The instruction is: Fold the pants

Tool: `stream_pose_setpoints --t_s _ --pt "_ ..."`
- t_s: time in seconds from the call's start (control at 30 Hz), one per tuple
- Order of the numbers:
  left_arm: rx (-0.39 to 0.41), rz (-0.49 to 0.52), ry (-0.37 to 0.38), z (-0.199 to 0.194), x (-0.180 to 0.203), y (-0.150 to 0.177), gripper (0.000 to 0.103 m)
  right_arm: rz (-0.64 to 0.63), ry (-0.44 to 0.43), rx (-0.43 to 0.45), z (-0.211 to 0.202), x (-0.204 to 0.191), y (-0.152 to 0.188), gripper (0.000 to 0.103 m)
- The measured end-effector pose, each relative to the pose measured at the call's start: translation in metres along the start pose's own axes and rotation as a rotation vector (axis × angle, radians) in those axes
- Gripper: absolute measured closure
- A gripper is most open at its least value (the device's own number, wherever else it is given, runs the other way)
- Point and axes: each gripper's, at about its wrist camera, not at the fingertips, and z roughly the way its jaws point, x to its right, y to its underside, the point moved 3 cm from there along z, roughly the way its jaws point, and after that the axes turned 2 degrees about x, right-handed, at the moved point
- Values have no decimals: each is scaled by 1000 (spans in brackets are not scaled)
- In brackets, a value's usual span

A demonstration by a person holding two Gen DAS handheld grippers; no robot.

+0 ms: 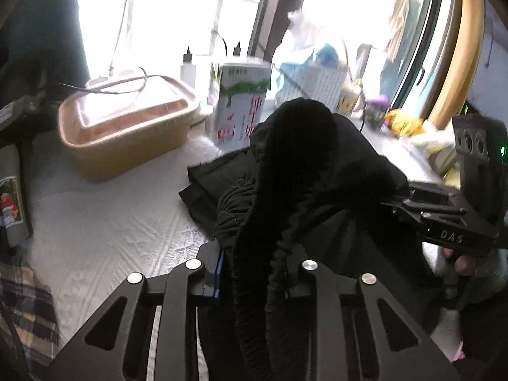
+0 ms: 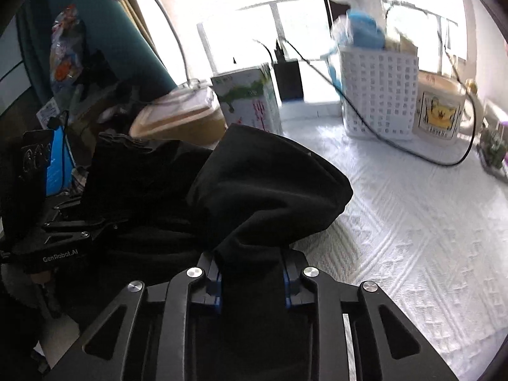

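Clearly the fold is only getting under way. The left gripper is clamping a gathered, elastic-looking edge of the black pants, and the right gripper is pinching a smoother bunch of the same cloth; fabric is filling the gap between the pads of each. Part of the pants is lying flat on the white textured counter, with a squared dark edge reaching toward the milk carton, while the gripped part is arching up above it. Whether a first fold has already been made I cannot tell; judging by the humped cloth, the layers are not yet lying even, so carrying this end over, laying it down and smoothing all seem to be left.

Taking the milk carton as the landmark: the pants' far edge is sitting just in front of it, so room that way is running short. Left of the carton, a tan lidded container is crowding the counter. Right of the carton, a white perforated basket and a black cable are standing along the window side. In the right wrist view, open counter is stretching forward of the basket and well to the carton's right, which looks like the freest ground for laying the cloth out.
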Motion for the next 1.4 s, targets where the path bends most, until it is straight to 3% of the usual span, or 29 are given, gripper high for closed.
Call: stream_pose_setpoints --t_s 0.4,0.63,0.9,1.17,1.4 --pt "205 -58 34 -96 8 -6 81 -203 13 205 -101 -86 -36 82" --pt "362 -82 26 -184 -6 -4 80 -353 -18 327 -149 -165 -61 83" --pt "498 -68 -78 -278 -37 9 80 -484 -98 414 -176 -255 -76 83" --pt "622 -81 -236 -375 -83 21 80 -601 -227 479 -188 -353 -96 83" --pt "656 -66 -355 -423 -113 29 80 -571 -355 490 -174 -402 -111 83"
